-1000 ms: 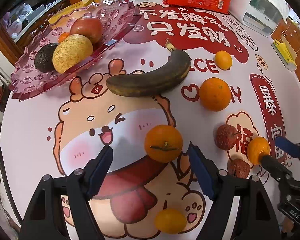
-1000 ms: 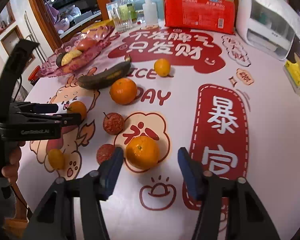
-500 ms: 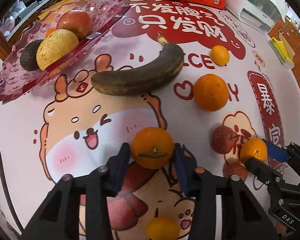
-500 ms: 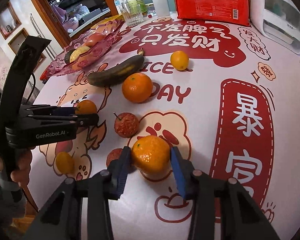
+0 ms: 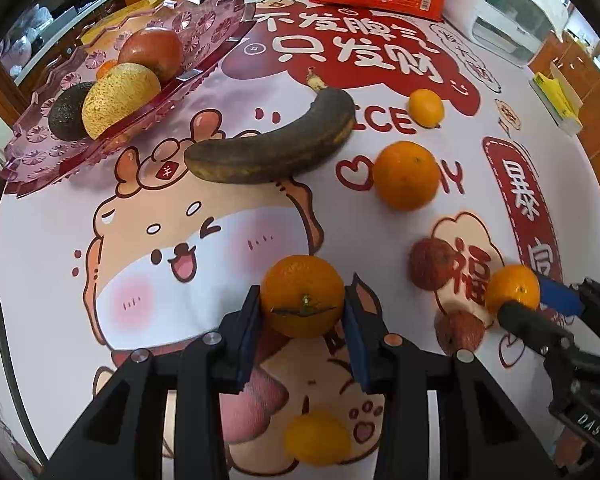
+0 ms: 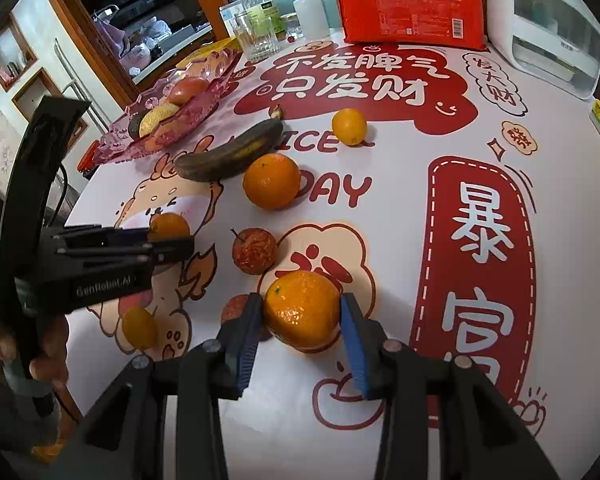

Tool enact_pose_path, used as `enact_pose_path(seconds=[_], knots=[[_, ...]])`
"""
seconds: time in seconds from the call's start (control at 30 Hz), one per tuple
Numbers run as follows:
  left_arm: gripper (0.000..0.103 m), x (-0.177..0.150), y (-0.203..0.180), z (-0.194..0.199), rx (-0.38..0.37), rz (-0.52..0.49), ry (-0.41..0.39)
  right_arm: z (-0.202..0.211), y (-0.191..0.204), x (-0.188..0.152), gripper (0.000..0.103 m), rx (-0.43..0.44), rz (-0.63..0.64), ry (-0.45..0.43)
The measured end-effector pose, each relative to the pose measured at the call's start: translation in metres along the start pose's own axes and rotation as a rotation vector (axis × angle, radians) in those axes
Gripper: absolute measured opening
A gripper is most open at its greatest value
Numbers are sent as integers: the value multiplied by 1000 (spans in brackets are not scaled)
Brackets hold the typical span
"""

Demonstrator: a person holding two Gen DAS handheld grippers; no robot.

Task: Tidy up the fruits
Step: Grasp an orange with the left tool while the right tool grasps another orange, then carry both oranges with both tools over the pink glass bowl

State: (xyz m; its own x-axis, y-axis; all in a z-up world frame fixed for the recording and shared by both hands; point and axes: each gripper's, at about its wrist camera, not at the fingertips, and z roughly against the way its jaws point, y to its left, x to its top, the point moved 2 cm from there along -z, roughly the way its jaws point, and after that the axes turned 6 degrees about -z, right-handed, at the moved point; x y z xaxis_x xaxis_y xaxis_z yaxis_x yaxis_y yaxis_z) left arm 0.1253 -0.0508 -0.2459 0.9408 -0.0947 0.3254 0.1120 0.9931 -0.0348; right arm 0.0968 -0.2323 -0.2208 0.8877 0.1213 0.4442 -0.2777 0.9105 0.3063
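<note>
A stemmed orange (image 5: 302,296) sits on the tabletop (image 5: 52,280), pinched by the left hand-held gripper (image 5: 304,320), whose jaws have just been closing. The right hand-held gripper (image 6: 302,332) likewise clamps a second orange (image 6: 302,310). Beyond lie a blackened banana (image 5: 276,148) and a pink tray (image 5: 204,32).

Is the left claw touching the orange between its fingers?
Touching. The left wrist view shows both blue pads of the left claw pressed against the sides of the orange.

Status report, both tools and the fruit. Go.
Left tool shut on an orange. Right tool shut on another orange. Pink tray path: banana between.
</note>
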Motion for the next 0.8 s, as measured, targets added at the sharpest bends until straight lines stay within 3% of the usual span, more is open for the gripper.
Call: enact_pose_path(seconds=[0.33, 0.8], knots=[[37, -20, 7, 56, 22, -47, -46, 35, 25, 5, 39, 11, 17, -65], [37, -11, 76, 175, 134, -73, -161, 107, 117, 35, 39, 65, 132, -231]])
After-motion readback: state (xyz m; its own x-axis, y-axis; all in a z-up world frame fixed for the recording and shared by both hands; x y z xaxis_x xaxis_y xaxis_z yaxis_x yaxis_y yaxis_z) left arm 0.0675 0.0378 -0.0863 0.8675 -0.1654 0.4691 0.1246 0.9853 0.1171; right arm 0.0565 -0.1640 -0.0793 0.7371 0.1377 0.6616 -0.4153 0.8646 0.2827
